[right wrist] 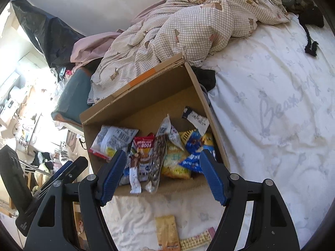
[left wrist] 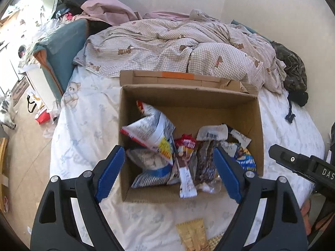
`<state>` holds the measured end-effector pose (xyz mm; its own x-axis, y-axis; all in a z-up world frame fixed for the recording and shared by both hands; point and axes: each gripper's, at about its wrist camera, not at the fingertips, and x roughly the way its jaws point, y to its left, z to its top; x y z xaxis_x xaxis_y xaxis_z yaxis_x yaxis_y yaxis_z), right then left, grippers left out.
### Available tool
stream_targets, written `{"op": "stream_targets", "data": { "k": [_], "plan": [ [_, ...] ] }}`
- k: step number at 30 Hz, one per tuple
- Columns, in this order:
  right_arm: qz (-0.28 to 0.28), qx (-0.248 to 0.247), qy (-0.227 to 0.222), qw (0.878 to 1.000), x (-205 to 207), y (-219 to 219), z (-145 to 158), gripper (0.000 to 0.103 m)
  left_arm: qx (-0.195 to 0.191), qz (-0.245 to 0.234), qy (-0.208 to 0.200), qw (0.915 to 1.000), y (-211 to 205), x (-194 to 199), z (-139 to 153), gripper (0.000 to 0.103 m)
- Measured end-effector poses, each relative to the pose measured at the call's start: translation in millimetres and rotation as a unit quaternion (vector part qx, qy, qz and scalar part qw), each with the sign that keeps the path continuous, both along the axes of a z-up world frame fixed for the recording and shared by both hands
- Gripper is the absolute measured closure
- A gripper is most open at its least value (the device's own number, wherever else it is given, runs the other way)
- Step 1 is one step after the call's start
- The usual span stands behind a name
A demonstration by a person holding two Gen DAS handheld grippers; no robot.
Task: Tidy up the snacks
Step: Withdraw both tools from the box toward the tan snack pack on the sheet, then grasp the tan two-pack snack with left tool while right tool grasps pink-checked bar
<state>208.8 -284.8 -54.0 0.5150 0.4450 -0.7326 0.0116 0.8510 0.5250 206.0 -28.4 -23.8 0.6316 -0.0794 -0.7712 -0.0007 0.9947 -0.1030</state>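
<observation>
An open cardboard box sits on the bed sheet and holds several snack packets. Among them are a white and blue bag, a red packet, a dark brown packet and a blue and yellow packet. My left gripper hangs open above the box's near side, with nothing between its pads. In the right wrist view, the right gripper is also open and empty over the near edge of the box. Two loose packets, one golden and one beige, lie on the sheet in front of the box.
A crumpled checked duvet lies behind the box. A teal cushion stands at the bed's left edge, with the floor and a cat beyond it. A dark garment lies on the far right. The white sheet stretches right of the box.
</observation>
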Motion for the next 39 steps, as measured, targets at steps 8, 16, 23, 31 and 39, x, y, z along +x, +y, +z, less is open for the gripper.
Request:
{"op": "stream_targets", "data": {
  "k": [8, 16, 23, 31, 39],
  "plan": [
    [0.008, 0.004, 0.006, 1.0, -32, 1, 1, 0.027, -0.014, 0.011, 0.017, 0.9997, 10, -34, -5, 0.019],
    [0.008, -0.004, 0.024, 1.0, -57, 2, -6, 0.027, -0.019, 0.02, 0.037, 0.9989, 16, -62, -16, 0.019],
    [0.005, -0.01, 0.048, 0.999, -69, -1, -17, 0.027, -0.022, 0.036, 0.076, 0.9962, 17, -76, -38, 0.019],
    [0.001, -0.018, 0.089, 0.996, -72, -12, -39, 0.027, -0.038, 0.058, 0.13, 0.9891, 15, -81, -71, 0.019],
    [-0.015, -0.035, 0.137, 0.99, -70, -28, -65, 0.027, -0.059, 0.053, 0.207, 0.9752, -2, -84, -119, 0.019]
  ]
}}
